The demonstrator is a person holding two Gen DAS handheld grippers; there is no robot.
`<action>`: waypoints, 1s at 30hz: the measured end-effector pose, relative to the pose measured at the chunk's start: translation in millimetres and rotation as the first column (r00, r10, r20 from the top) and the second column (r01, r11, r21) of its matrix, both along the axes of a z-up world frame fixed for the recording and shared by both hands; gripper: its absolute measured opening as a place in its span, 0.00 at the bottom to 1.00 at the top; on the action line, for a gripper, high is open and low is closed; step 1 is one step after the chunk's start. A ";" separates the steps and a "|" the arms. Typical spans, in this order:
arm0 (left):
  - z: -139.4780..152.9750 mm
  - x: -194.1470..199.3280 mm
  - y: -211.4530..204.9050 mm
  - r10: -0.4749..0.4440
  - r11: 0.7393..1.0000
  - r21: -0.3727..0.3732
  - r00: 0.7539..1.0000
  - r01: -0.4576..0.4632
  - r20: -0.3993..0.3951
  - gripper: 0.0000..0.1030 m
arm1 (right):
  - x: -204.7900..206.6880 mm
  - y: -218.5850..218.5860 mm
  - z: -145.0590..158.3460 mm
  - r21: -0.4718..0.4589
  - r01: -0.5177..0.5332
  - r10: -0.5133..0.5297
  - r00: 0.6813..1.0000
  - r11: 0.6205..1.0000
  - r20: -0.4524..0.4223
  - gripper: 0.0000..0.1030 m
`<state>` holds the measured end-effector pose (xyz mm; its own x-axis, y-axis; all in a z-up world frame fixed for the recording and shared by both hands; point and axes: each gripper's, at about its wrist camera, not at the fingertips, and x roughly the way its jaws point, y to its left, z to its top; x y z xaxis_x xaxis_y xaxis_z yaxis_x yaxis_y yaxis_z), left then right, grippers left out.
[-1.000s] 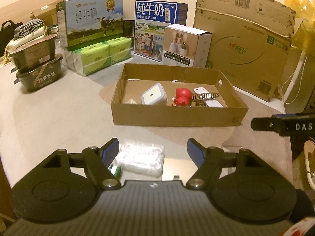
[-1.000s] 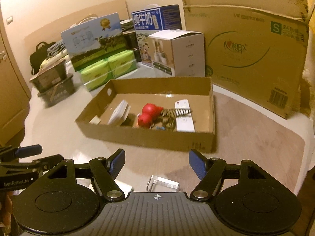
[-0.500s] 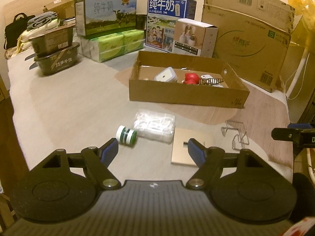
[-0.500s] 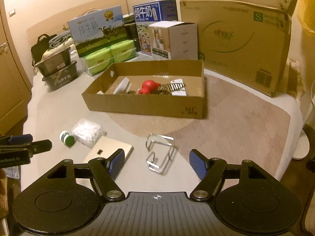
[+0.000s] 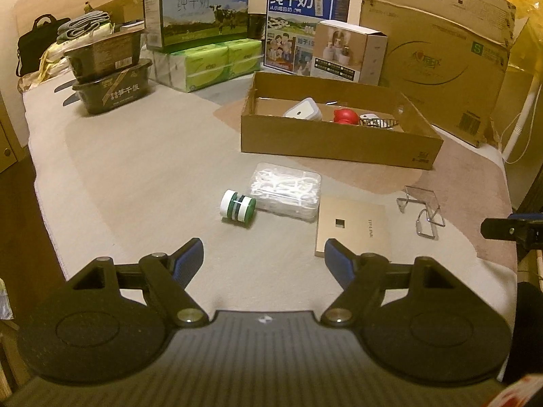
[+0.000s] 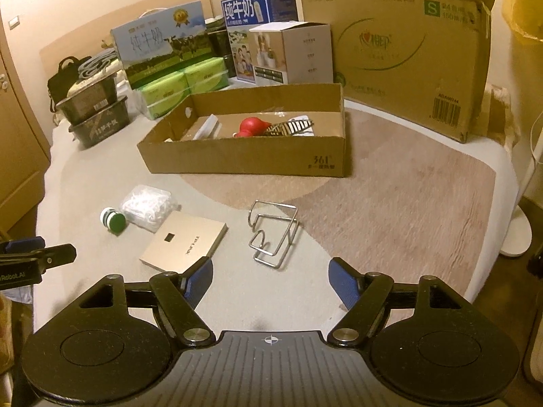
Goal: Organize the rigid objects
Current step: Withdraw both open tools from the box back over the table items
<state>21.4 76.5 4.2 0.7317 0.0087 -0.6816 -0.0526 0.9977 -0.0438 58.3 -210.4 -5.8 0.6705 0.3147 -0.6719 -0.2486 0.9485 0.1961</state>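
Both tongs, left [image 5: 264,257] and right [image 6: 270,276], spread apart, gripping nothing, above the near table edge. Beyond them: green spool [image 5: 237,204], clear case [image 5: 285,190], gold panel [image 5: 353,225], wire rack [image 6: 274,232], short of the cardboard tray [image 6: 244,156]. Pulled back since a second ago, more table visible.

Gold flat box [image 6: 183,239]: "TP-LINK"
Open cardboard tray [image 6: 322,161]: "361°"
Blue milk carton [image 5: 307,27]: "纯牛奶"
Green milk carton [image 5: 197,10]: "纯牛奶"
Large cardboard box [image 6: 431,9]: "S"
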 end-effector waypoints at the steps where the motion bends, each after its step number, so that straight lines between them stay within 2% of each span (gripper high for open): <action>1: -0.6 0.4 0.2 0.000 1.000 0.000 1.000 0.000 0.000 0.74 | 0.4 0.4 -0.3 0.000 0.000 0.000 1.000 1.000 -0.001 0.73; 14: -8.4 12.0 0.1 -0.013 1.000 0.013 1.000 0.013 -0.008 0.75 | 7.0 4.2 -7.1 -0.003 -0.003 0.002 1.000 1.000 -0.019 0.73; 30: -23.5 51.1 10.6 -0.052 0.997 0.063 0.999 0.053 -0.009 0.74 | 30.1 18.7 -26.2 -0.013 0.020 -0.020 1.000 1.000 -0.023 0.73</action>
